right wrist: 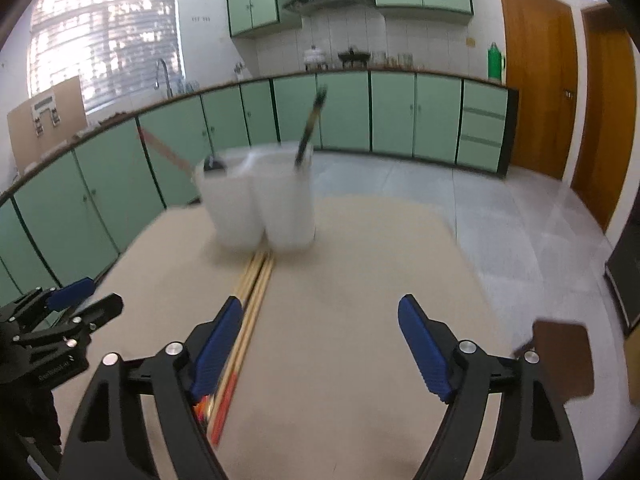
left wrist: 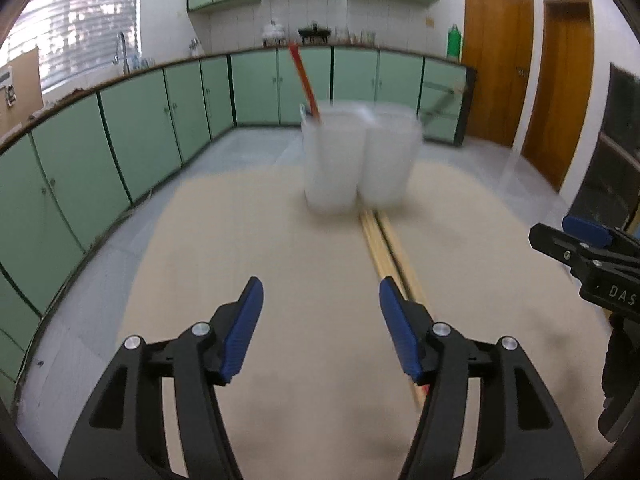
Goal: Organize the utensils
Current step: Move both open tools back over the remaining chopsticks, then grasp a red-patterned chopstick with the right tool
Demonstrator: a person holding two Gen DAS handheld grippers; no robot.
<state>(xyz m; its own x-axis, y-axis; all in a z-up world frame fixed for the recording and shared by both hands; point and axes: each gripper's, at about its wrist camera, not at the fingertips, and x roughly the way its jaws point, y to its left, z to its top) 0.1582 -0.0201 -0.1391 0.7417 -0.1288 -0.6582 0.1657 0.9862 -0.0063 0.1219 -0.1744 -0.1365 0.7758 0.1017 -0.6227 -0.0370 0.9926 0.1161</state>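
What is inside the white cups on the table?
A red stick leans out of the left white cup. A dark stick pokes out of the right white cup. The cloudy, blurry walls hide whatever sits lower down inside.

light: daylight from window (right wrist: 104, 36) (blown out) | blur: motion-smeared cups (left wrist: 360, 160) | edges: fisheye-bent, dark corners

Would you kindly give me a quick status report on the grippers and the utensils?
Left gripper and right gripper open, empty. Chopsticks flat on table, short of white holder. Nothing blocking.
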